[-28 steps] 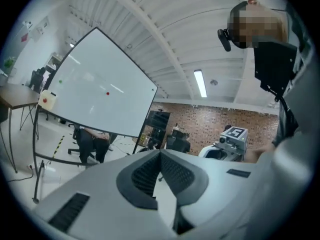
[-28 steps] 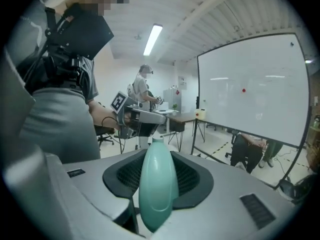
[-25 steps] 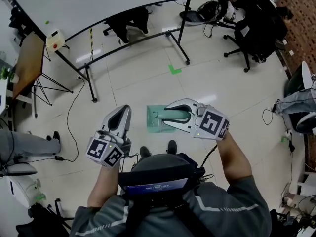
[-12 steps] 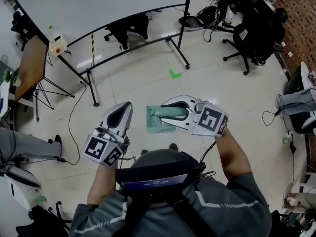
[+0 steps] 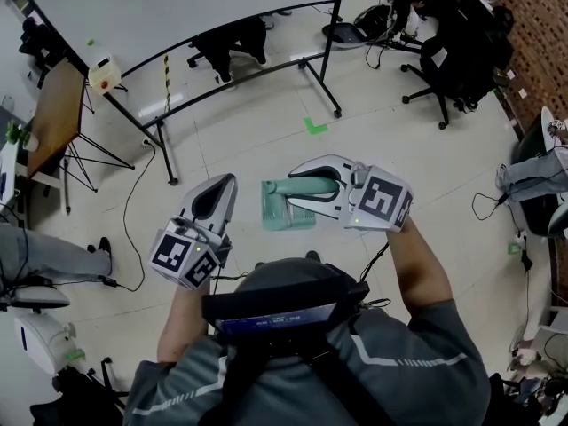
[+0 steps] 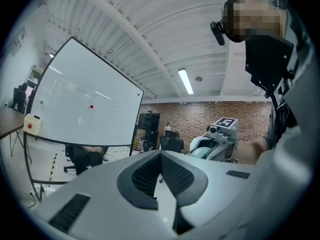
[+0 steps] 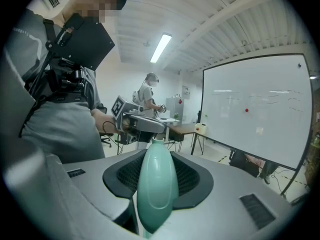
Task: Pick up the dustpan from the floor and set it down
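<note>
The right gripper [image 5: 300, 187] is clamped on the handle of a green dustpan [image 5: 277, 211], holding it in the air above the tiled floor [image 5: 248, 140]. The left gripper [image 5: 220, 189] is closed and empty, just beside the dustpan.

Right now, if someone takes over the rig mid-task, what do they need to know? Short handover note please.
Left gripper: jaws together, nothing between them, held beside the pan.
Right gripper: shut on the handle of the dustpan.
Dustpan: green, carried in front of the person, and looks clear of the floor.
Done: pick-up.
Left: set the dustpan down, then open the right jaws.
</note>
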The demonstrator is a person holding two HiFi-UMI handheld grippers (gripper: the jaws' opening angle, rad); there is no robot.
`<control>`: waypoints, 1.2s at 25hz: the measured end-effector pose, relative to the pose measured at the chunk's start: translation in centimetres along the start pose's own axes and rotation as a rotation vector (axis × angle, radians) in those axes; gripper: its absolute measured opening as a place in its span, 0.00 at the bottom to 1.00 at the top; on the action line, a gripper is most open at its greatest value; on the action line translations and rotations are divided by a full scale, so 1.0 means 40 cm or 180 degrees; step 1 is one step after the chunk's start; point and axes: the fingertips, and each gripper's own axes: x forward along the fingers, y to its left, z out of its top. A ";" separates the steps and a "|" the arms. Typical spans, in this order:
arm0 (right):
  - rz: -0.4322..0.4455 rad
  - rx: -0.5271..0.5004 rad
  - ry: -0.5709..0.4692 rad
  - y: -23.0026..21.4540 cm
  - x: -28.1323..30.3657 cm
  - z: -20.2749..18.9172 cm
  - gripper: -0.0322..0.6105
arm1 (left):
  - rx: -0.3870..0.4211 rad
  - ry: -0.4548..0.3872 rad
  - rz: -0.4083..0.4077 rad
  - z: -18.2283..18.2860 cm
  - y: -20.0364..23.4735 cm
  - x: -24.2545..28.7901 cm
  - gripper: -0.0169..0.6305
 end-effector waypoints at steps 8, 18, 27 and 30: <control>0.0008 0.0007 -0.0004 0.007 0.013 0.003 0.30 | -0.0091 -0.0088 0.0126 -0.006 0.022 -0.020 0.06; -0.0054 0.0131 -0.0094 -0.028 0.127 0.030 0.30 | -0.0194 -0.0098 -0.0030 0.004 0.146 -0.097 0.06; -0.0171 0.0202 -0.0092 -0.194 0.196 -0.010 0.30 | -0.0184 -0.0076 -0.0273 0.007 0.261 -0.017 0.06; -0.0180 0.0171 -0.0089 -0.304 0.204 -0.024 0.30 | -0.0179 -0.0070 -0.0139 0.008 0.329 0.069 0.06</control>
